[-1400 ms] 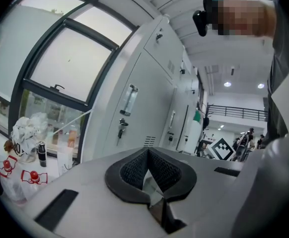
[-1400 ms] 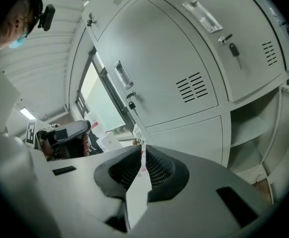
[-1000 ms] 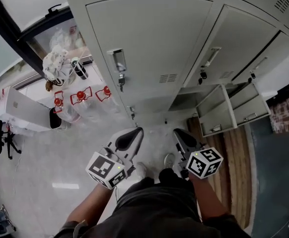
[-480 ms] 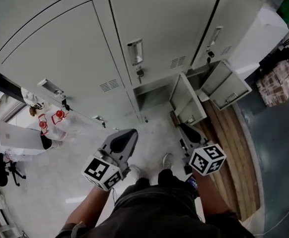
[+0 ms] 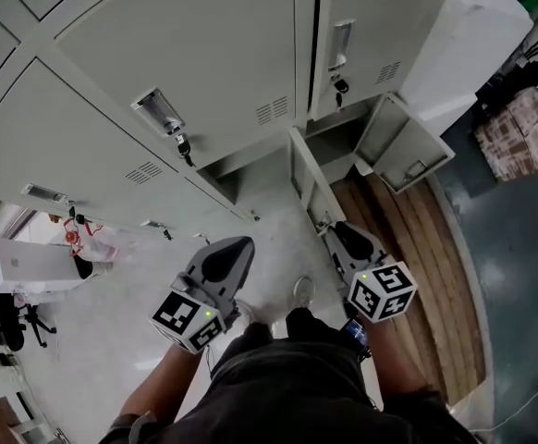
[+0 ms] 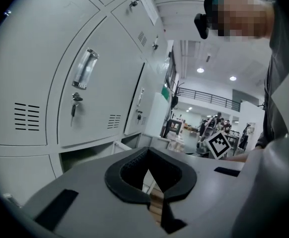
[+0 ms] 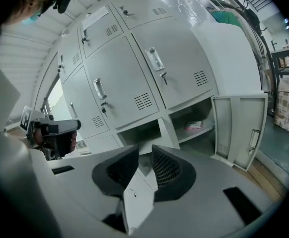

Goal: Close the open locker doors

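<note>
Quick status from us. Our right gripper (image 7: 143,162) has its fingers a narrow way apart with nothing between them, just floor showing through the gap. The left gripper (image 6: 147,165) is tighter still, only a thin slit, and it's empty too.

Straight ahead of the right fingers, and near them, is the free edge of the near door (image 5: 308,178). It sticks out from the lockers (image 5: 204,54) toward us, so we see it almost edge-on, its width running along the line the fingers point. The near bay (image 5: 250,169) it belongs to sits ahead and left of the right fingers, roughly ahead of the left ones. Further ahead and off to the right of the right fingers is the far door (image 5: 406,148), swung wide, with the far bay (image 5: 336,137) between the two doors. Both are bottom-row doors and both are open.

Our read: the hinges look to be on the right, so the near door has to swing left, which means pushing its right face. The right gripper is clearly closer and looks to be on that side, so we'd use it.

Versus a second ago, both doors were then well off ahead-right of the right fingers. Now the near one is right in front, and the red stuff (image 5: 73,239) has slid far left of the left fingers.
</note>
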Available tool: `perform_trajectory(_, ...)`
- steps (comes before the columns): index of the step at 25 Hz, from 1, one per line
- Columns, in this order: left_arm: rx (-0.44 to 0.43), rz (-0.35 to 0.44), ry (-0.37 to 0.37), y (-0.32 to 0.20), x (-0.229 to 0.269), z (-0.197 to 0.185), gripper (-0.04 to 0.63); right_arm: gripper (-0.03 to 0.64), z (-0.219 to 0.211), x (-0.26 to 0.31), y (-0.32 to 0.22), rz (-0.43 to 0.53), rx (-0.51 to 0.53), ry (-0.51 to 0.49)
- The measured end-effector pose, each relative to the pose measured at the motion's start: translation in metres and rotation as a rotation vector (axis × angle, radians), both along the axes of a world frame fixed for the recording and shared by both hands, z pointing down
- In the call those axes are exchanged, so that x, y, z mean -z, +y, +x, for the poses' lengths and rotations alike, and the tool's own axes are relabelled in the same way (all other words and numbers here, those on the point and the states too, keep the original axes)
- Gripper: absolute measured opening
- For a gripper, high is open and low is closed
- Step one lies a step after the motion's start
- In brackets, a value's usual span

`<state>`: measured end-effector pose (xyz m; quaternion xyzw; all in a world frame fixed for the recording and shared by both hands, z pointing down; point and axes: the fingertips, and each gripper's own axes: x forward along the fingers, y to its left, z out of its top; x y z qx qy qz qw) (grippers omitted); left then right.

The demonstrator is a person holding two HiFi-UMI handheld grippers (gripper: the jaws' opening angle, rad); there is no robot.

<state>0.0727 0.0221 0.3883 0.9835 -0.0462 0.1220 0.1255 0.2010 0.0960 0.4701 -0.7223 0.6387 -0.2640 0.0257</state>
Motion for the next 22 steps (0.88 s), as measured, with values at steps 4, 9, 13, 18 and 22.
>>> perform_trajectory(4,0.006,0.003,-0.021,0.011,-0.004,0.017,0.003,0.075,0.014,-0.018,0.008,-0.027,0.011,-0.018)
perform_trajectory(9,0.010,0.002,-0.058,0.016,-0.012,0.021,0.002,0.108,0.024,-0.031,0.008,-0.059,0.012,0.003)
perform_trajectory(13,0.016,-0.003,-0.065,0.017,-0.015,0.023,0.003,0.112,0.027,-0.040,0.007,-0.069,0.022,-0.007)
perform_trajectory(18,0.019,-0.005,-0.065,0.017,-0.018,0.024,0.002,0.112,0.026,-0.046,0.003,-0.072,0.036,-0.026)
perform_trajectory(22,0.011,-0.008,-0.066,0.016,-0.021,0.021,0.003,0.112,0.027,-0.050,0.000,-0.078,0.025,-0.022)
